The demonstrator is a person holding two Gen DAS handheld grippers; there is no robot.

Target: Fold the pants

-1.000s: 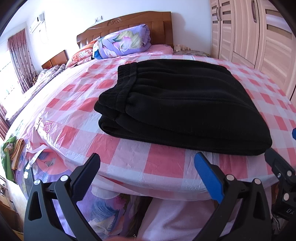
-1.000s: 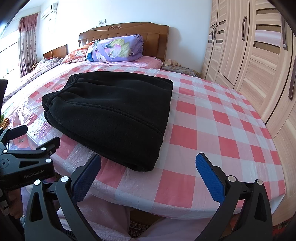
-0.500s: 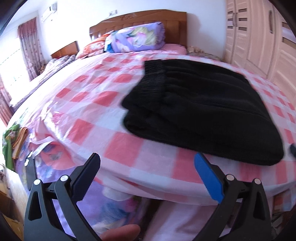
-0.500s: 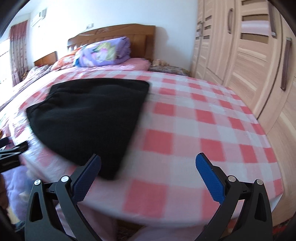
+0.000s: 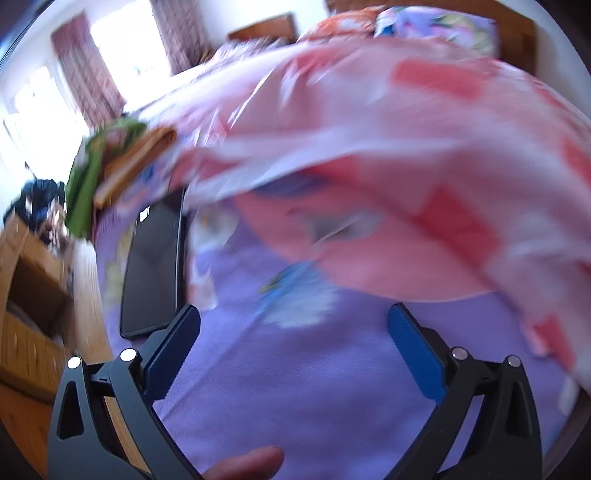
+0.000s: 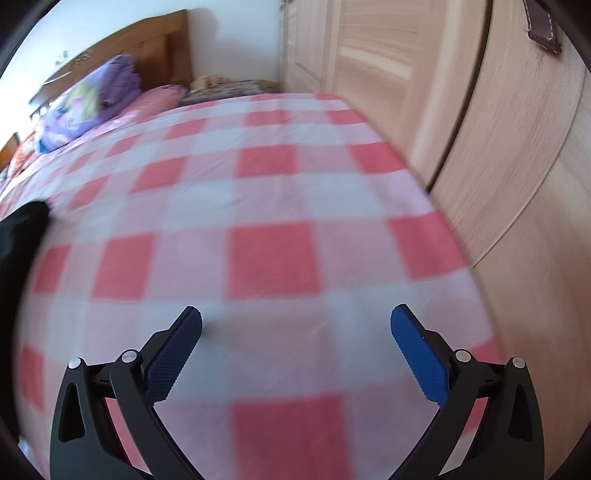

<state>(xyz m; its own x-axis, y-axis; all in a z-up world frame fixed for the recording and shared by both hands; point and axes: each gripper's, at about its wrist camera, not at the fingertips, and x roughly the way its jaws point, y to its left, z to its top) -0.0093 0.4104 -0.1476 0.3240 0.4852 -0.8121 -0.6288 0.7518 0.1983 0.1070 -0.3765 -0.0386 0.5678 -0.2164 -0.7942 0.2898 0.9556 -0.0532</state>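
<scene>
The bed fills both views, covered by a pink and white checked sheet (image 6: 273,206) that lies flat in the right wrist view and hangs in loose folds over the bed's side (image 5: 406,155) in the blurred left wrist view. Beside the bed on the right stands a tall pale wooden wardrobe (image 6: 461,110), its doors close against the mattress edge, with a dark handle (image 6: 543,33) near the top. A brown wooden headboard (image 6: 155,44) backs the far end, and a rolled purple flowered quilt (image 6: 92,99) lies in front of it beside a pink pillow (image 6: 155,99). The black pants (image 6: 18,236) show only as a dark patch at the far left edge of the right wrist view, lying on the checked sheet, well apart from the right gripper (image 6: 295,321). That gripper hangs over bare sheet with its blue pads spread wide and nothing between them. The left gripper (image 5: 293,317) points at the bed's side, where purple patterned fabric (image 5: 332,387) shows under the checked folds; its pads are likewise spread wide and hold nothing. To its left a flat dark panel (image 5: 153,273) leans against the bed's side, with green and tan folded cloth (image 5: 110,166) above it, a wooden cabinet (image 5: 26,314) beyond, and dark red curtains (image 5: 92,74) beside a bright window. A fingertip (image 5: 247,463) shows at the bottom edge.
</scene>
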